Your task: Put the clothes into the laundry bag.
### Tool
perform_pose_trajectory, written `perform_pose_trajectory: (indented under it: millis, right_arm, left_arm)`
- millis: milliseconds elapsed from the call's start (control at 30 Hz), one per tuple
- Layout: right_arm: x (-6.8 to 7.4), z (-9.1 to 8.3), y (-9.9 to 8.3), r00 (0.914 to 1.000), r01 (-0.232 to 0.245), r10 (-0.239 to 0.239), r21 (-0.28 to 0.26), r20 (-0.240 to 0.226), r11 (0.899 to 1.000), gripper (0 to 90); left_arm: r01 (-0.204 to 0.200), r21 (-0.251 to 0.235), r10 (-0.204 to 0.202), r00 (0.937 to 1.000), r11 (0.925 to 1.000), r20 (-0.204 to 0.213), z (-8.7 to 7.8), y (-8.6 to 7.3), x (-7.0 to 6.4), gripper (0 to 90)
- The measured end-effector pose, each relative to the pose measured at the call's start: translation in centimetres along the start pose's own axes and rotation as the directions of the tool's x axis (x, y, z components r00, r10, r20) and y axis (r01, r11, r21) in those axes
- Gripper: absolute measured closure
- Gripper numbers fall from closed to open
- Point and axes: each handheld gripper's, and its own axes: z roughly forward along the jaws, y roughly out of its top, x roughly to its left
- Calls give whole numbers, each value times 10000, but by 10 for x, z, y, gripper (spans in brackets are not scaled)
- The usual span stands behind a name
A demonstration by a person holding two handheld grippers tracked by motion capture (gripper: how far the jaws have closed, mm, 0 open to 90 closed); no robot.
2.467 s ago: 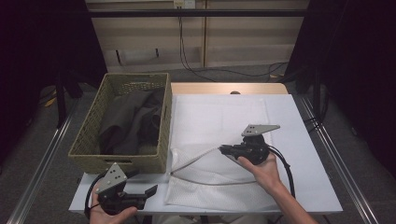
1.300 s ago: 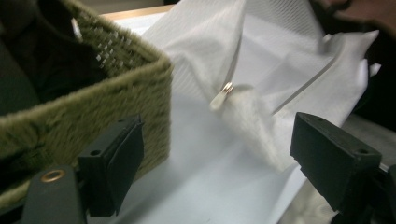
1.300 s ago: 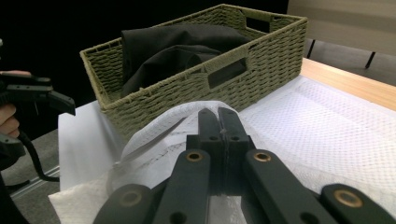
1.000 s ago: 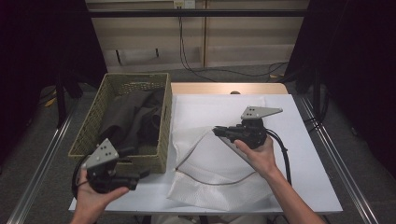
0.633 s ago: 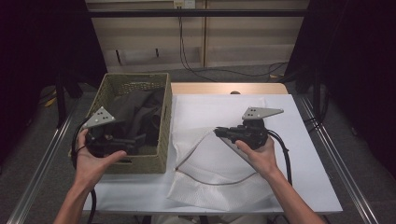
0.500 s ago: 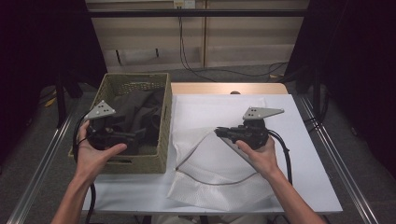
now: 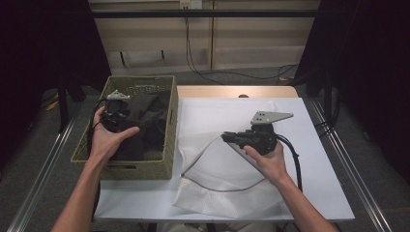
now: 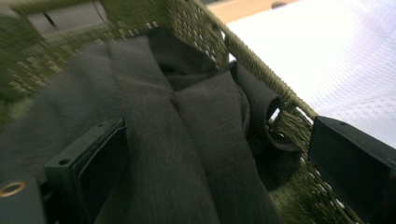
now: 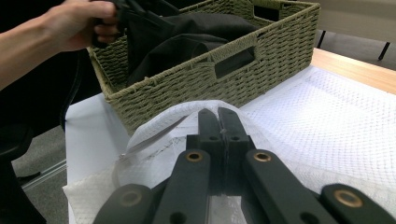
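- Dark clothing (image 7: 142,123) is seen lying crumpled in the woven basket (image 7: 167,145), which stands on the left part of the desk (image 7: 319,193), just beside the white mesh laundry bag (image 7: 227,193).
- One sleeve or fold of the garment (image 8: 261,107) is draped against the basket wall (image 8: 261,70) nearest the bag.
- The left hand-held gripper (image 7: 116,113) is held over the basket; in the left gripper view its jaws stand wide apart, one on each side of the dark fabric, with nothing pinched between them yet.
- The right hand-held gripper (image 9: 219,119) is closed on the rim of the mesh bag (image 9: 154,135), and the mouth is lifted into an open loop facing the basket (image 9: 187,74).
- The step in hand is judged to be the reach for the garment, while the bag is kept open for it.
- For the next move, the left jaws would need to be lowered onto a thick fold of cloth and closed firmly, so that the piece can be lifted over the basket wall and carried to the bag mouth.
- A grip on a thin edge alone is judged likely to let the cloth trail or catch on the weave.
- The bag mouth would need to be kept raised and wide by the right hand (image 7: 268,162) during the transfer.
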Motion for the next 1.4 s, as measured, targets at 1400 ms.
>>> perform_pose_trajectory:
  millis: [1400]
  right_arm:
    - [-6, 0, -5, 10000, -25, 23, 195, 97, 9998, 896]
  left_arm:
    - [-182, 3700, 741, 9877, 9288, -1375, 100, -18, 11, 0]
